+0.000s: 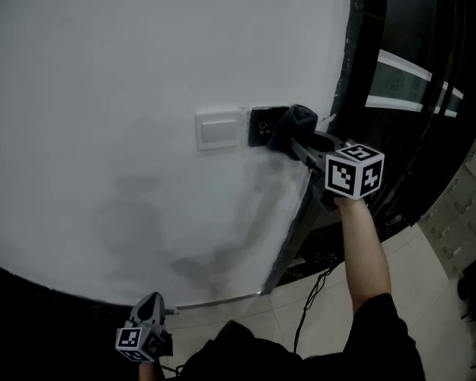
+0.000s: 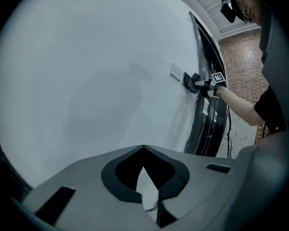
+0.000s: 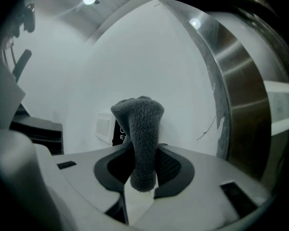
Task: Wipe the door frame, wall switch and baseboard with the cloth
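Right arm out, left held low
The right arm (image 1: 365, 244) reaches forward, and the right gripper (image 1: 292, 142) has its fingers clamped on a dark cloth (image 1: 298, 120). The left gripper (image 1: 151, 305) hangs low, fingers together and empty.

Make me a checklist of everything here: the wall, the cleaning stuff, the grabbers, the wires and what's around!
Surface: white wall, with faint grey patches low down.
Job's things: grey cloth up against the black panel, beside the white switch; dark door frame just to the right; baseboard not clear enough to tell.
Clutter: nothing seen.
Grippers: right gripper shut on the cloth; left gripper shut, holding nothing, hanging low by the wall's foot.
Cables: one black cable trailing on the floor.
Surroundings: pale tiled floor; brick wall beyond the door.
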Demonstrator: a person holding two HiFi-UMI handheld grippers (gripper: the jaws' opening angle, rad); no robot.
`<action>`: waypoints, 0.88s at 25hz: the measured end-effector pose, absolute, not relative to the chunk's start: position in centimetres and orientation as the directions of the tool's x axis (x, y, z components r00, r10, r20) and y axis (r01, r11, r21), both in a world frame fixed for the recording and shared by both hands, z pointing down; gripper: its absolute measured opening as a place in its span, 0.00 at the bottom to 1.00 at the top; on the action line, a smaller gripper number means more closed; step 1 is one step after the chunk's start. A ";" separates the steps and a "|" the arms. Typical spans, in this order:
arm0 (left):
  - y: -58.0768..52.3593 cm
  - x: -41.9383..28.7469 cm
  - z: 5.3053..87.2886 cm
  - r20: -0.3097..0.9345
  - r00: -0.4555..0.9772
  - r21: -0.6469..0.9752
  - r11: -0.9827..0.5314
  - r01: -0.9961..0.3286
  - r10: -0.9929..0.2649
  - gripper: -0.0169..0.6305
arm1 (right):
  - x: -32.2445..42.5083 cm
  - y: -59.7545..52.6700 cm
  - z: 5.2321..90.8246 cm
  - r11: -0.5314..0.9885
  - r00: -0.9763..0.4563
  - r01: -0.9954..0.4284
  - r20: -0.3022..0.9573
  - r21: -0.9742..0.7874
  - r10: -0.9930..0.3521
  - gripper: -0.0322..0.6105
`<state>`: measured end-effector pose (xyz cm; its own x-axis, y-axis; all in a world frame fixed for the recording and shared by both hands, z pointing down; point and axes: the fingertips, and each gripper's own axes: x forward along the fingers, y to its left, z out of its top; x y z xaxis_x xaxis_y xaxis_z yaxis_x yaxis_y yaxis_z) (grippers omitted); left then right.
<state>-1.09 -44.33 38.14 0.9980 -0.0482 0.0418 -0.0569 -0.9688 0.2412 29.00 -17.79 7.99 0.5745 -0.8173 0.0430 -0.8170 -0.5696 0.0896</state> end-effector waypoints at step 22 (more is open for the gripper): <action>-47.3 -3.3 34.7 -0.128 0.983 0.339 -0.937 -0.083 -0.133 0.02 | 19.5 -34.5 6.2 -0.239 0.290 -0.927 0.149 0.288 -0.945 0.20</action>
<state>-3.32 -47.35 34.73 0.9827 -0.1334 -0.1284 -0.0828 -0.9370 0.3394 19.50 -34.54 6.16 0.2904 -0.9453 0.1488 -0.9271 -0.2394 0.2884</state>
